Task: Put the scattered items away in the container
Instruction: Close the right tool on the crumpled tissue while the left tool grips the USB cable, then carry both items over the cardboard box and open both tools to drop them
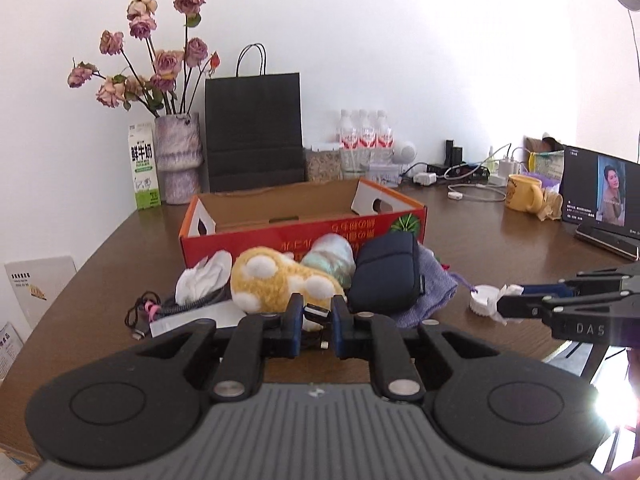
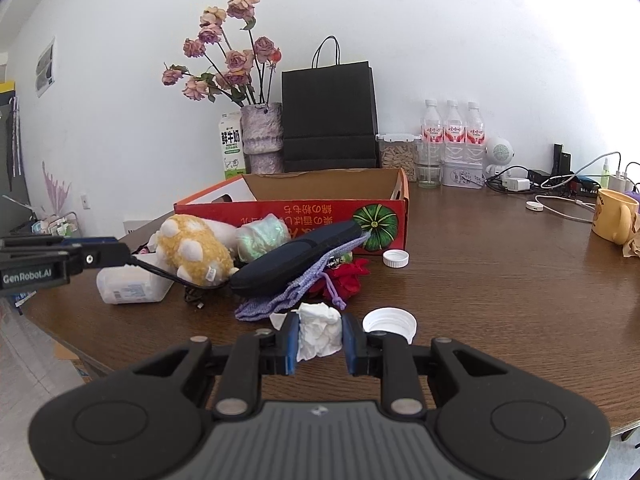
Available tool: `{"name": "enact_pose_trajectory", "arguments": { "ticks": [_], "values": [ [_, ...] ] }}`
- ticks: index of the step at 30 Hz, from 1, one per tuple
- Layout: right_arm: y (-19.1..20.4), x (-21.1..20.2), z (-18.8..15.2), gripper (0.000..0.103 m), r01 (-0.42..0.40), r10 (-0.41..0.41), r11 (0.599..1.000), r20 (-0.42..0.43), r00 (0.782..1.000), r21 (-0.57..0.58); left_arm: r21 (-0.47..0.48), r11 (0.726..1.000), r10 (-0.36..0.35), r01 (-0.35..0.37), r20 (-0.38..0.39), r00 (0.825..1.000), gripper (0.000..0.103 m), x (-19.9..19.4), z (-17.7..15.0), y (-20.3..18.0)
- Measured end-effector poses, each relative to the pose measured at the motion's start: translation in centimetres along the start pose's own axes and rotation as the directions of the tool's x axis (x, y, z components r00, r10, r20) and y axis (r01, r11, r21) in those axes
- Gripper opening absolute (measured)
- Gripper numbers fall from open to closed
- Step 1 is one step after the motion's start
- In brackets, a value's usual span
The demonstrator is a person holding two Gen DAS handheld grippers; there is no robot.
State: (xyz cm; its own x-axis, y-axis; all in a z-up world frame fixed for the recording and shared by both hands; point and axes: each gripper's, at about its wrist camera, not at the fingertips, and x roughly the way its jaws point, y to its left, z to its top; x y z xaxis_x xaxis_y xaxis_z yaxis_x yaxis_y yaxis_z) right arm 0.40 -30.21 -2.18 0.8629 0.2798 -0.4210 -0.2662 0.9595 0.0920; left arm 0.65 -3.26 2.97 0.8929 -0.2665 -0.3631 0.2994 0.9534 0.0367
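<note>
Your right gripper point(image 2: 320, 338) clamps a crumpled tissue point(image 2: 320, 334); your left gripper point(image 1: 316, 314) pinches a black cable point(image 1: 314, 312). Behind the pile, the red cardboard box point(image 2: 320, 210) shows only bare cardboard inside.

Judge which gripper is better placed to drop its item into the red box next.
Left, marginally. The left gripper already grips a black cable plug facing the red cardboard box. The right gripper, clamping crumpled tissue, sits farther behind the pile.
</note>
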Motion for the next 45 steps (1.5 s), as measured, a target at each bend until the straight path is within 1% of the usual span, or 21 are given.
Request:
{"name": "enact_pose_trajectory", "arguments": {
  "ticks": [5,10,16,20,29,33,36,42,45],
  "values": [
    [0.3,0.2,0.6,0.021,-0.007,0.007,1.0,0.017,1.0,-0.003,-0.042,0.999,-0.006,0.009,0.063,0.998,0.015,1.0,1.9,0.3],
    [0.0,0.5,1.9,0.021,-0.004,0.004,1.0,0.051,0.999,-0.002,-0.05,0.999,-0.012,0.019,0.131,0.991,0.014,1.3,4.1,0.2],
    [-0.5,1.6,5.1,0.022,0.0,0.001,1.0,0.123,0.992,-0.009,-0.055,0.998,-0.022,0.033,0.19,0.981,0.014,2.5,6.4,0.2],
    [-0.8,2.9,7.2,0.022,-0.014,0.013,1.0,0.153,0.988,0.001,-0.066,0.996,-0.037,0.052,0.208,0.977,0.014,3.6,7.8,0.3],
    [-1.3,5.8,12.3,0.022,-0.036,0.032,0.999,0.221,0.975,0.011,-0.069,0.995,-0.047,0.068,0.275,0.96,0.014,5.6,12.2,1.2],
    [-1.7,7.5,14.8,0.022,-0.048,0.043,0.999,0.247,0.968,0.015,-0.079,0.992,-0.075,0.102,0.292,0.953,0.014,6.9,14.1,1.6],
    [-2.1,9.1,16.5,0.022,-0.052,0.046,0.999,0.254,0.966,0.015,-0.069,0.992,-0.078,0.105,0.312,0.947,0.014,8.1,15.6,1.5],
    [-2.9,13.5,19.7,0.022,-0.038,0.038,0.999,0.242,0.969,-0.004,-0.087,0.992,-0.053,0.091,0.363,0.93,0.014,11.6,19.3,2.7],
    [-3.6,17.1,20.8,0.022,-0.019,0.019,1.0,0.2,0.98,-0.001,-0.096,0.994,-0.008,0.05,0.398,0.917,0.014,14.6,20.6,3.7]
  ]
}}
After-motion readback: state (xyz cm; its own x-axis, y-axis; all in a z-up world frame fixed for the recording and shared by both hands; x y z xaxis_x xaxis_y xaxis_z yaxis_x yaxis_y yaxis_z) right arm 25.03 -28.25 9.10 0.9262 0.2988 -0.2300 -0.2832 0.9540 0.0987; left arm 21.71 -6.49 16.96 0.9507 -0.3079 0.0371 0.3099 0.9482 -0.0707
